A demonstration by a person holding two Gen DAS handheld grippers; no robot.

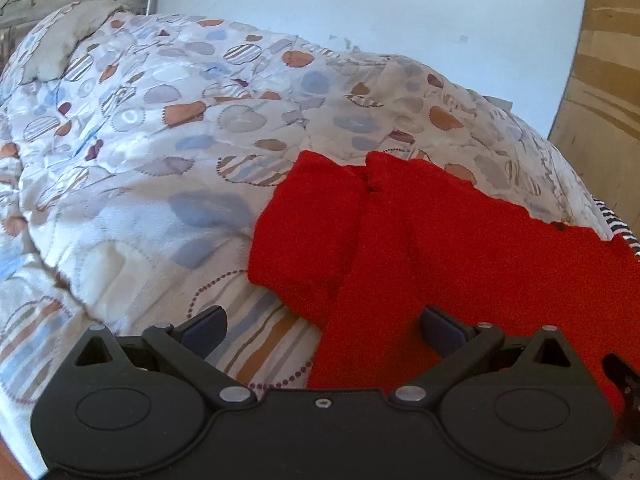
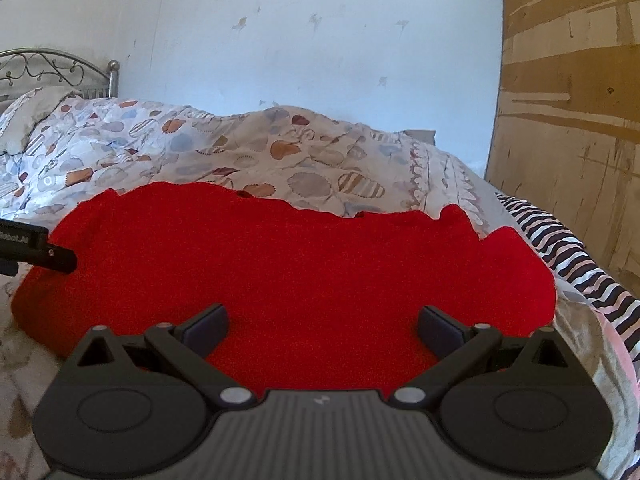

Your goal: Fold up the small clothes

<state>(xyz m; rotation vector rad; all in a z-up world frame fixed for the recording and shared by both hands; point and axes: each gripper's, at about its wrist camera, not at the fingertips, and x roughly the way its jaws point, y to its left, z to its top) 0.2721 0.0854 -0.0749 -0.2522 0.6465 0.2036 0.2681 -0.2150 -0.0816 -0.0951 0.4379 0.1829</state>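
A small red knitted garment [image 1: 420, 248] lies spread on the patterned quilt [image 1: 160, 140]; one sleeve is folded over at its left side. It fills the middle of the right wrist view [image 2: 300, 272]. My left gripper [image 1: 323, 330] is open and empty, its right finger over the garment's near left edge. My right gripper [image 2: 322, 328] is open and empty above the garment's near edge. Part of the left gripper's body [image 2: 36, 250] shows at the garment's left edge in the right wrist view.
The quilt [image 2: 240, 152] covers a bed with a metal headboard [image 2: 56, 70] at the far left. A striped cloth [image 2: 580, 256] lies to the right of the garment. A wooden panel [image 2: 572, 120] stands at the right, a white wall [image 2: 300, 40] behind.
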